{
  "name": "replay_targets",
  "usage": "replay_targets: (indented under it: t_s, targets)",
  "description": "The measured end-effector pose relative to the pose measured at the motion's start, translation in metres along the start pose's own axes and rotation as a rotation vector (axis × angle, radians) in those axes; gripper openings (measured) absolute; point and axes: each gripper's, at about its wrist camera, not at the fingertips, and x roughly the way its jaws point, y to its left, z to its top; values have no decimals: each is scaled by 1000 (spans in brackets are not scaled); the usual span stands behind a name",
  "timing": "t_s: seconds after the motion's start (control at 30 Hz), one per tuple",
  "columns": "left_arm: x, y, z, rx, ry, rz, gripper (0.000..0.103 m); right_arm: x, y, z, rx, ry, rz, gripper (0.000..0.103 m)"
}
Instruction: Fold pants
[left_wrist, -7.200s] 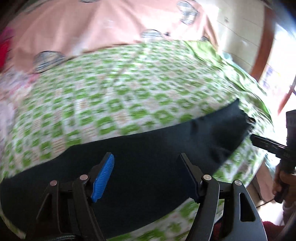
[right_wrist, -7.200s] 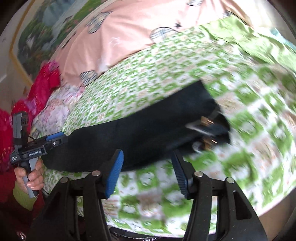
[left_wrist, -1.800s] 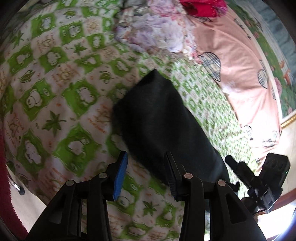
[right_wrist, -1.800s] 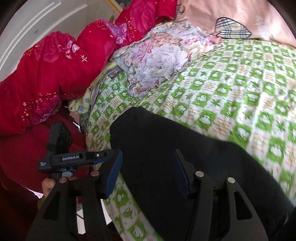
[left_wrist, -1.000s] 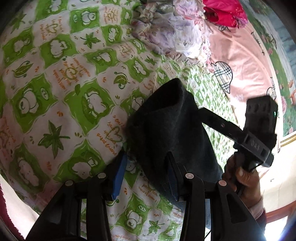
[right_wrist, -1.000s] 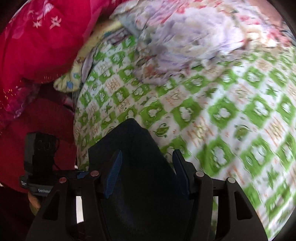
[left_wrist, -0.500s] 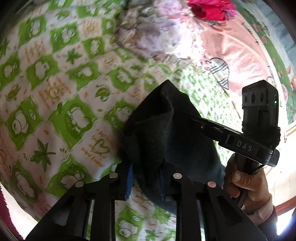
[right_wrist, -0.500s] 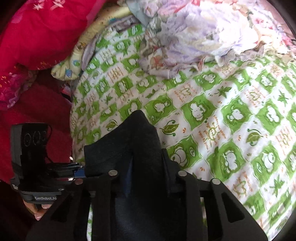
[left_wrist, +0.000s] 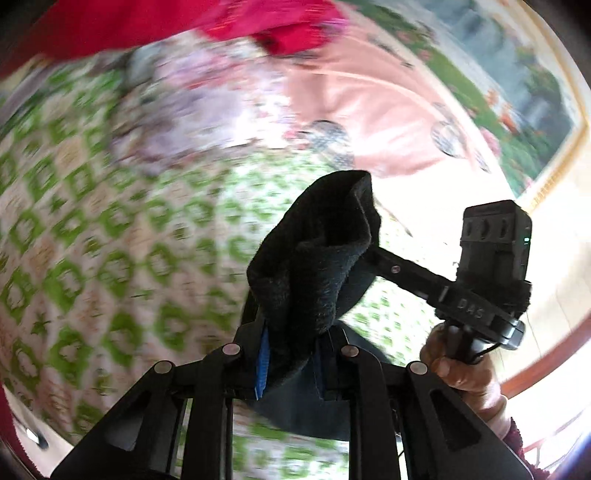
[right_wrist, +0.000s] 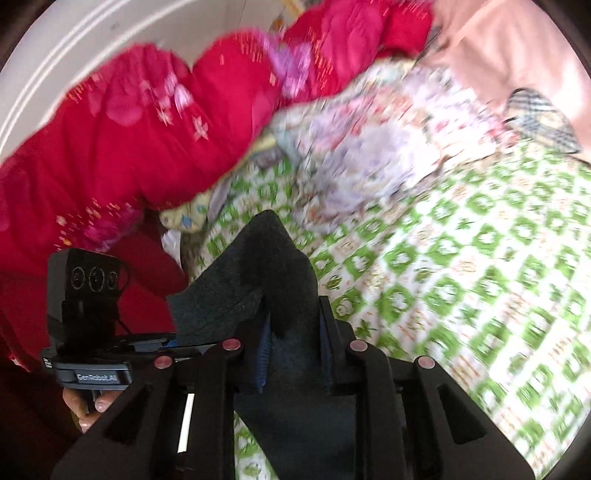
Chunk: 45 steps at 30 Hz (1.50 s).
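Above the bed (right_wrist: 461, 277), both grippers have one end of the pants (left_wrist: 317, 266) pinched and lifted clear of the green-check sheet.

Left gripper (left_wrist: 290, 363): jaws nearly closed, dark fabric bunched between the blue pads. Right gripper (right_wrist: 291, 356): same, jaws clamped on a thick wad of cloth. Each grips its own corner of that end, side by side (each wrist view shows the other tool just beside the fabric).

Progress, my read: the carry-over stroke of a lengthwise fold. The rest of the pants trails down below the jaws; I can't tell how it lies on the bed. Left to do: lay the lifted end onto the far end, align edges, release, flatten. Whether another fold follows, can't tell.

Background is motion-blurred, so detail there is unreliable.
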Motion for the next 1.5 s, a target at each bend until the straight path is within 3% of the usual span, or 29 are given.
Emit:
replay_targets:
  t_s: [0.33,0.6,1.1,1.3,1.5]
  targets:
    - [23,-109,-34,219,71,-142,19,-111,-36,-60,105,-189,-84,22]
    - [59,-170,-73,344,171,-157,19,-158,-71,-120,241,-292,-114,21]
    - [107,-230,-144,545,307,-159,19,-211,-102,-198,366,-374,-177,19]
    - [132,-233,-168,595,363,-121,19,-222,-112,-223,419,-381,-203,17]
    - [141,-234,-180,629,394,-133,20,-230,-110,-241,462,-386,-261,17]
